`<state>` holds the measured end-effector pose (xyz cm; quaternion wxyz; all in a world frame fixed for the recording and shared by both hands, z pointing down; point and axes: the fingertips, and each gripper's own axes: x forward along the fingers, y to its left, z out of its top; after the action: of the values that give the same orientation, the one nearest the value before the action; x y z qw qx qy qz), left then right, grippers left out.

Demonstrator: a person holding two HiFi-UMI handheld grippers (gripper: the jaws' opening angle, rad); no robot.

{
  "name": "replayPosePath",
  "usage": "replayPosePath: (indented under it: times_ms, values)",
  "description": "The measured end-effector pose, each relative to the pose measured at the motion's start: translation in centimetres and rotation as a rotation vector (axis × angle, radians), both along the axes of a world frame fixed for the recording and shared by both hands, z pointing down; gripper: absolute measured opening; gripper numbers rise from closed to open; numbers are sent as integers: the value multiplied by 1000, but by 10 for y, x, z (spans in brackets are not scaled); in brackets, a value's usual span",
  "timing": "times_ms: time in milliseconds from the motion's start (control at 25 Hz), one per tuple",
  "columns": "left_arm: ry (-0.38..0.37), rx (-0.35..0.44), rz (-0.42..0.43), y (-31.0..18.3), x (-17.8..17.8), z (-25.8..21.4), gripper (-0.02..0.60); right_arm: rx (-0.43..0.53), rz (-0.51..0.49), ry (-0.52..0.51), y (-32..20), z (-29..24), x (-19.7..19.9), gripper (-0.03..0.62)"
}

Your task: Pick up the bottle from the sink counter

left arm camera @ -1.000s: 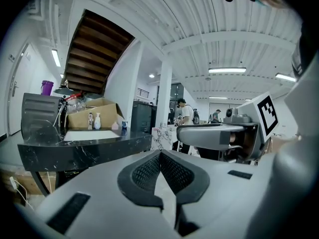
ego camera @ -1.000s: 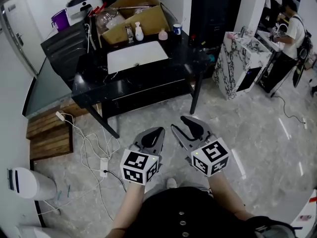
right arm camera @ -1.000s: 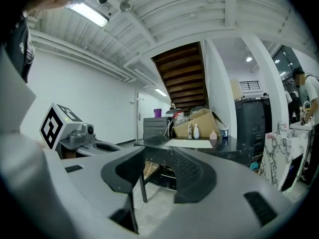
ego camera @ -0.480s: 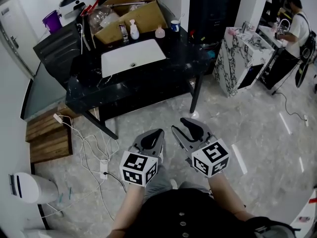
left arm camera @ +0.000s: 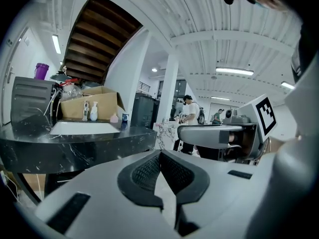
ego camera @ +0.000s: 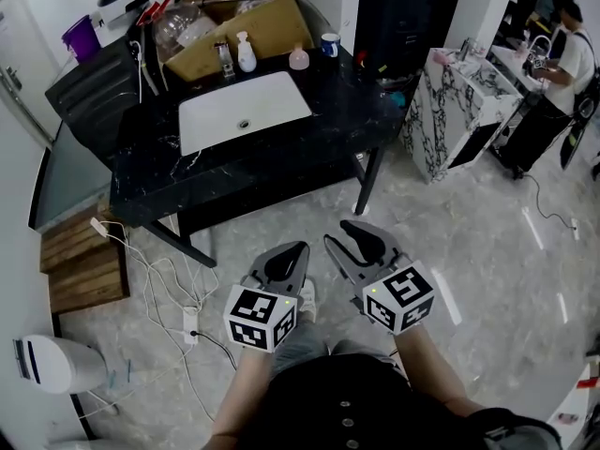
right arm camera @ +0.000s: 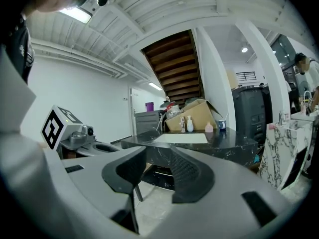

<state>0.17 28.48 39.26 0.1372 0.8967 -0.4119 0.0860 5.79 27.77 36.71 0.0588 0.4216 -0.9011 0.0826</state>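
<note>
The bench (ego camera: 281,162) has slid lower in the head view, nearer both claws. The bottle (ego camera: 246,52) stands upright behind the sink (ego camera: 246,111), upper left, well apart from them. The left claw (ego camera: 296,248), closed and empty, is slightly nearer than the right claw (ego camera: 337,234), which is narrowly parted and empty.

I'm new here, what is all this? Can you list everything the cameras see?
sink counter: one, black marble, centre top
basin: one, white, set in the counter
bottle: one, white pump type, behind the basin
small bottle: one, pink, right of the white one
cup: one, blue and white, right of the pink bottle
cardboard box: one, brown, at the counter's back
bucket: one, purple, top left
power strip: one, white, floor left, with cables
person: one, white shirt, far right
left gripper: one, grey, fingers together, empty
right gripper: one, grey, fingers apart, empty
</note>
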Motion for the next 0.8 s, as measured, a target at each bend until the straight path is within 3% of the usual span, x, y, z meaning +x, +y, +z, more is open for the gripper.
replayPosePath:
  times_ms: [560,800]
  values:
    - [28,26,59,-143,-13,-16,17,6,50,23,-141,-7,-17,147]
    - [16,49,-10,-214,-54,-19,18,10,71,31,-198,-5,-22,147]
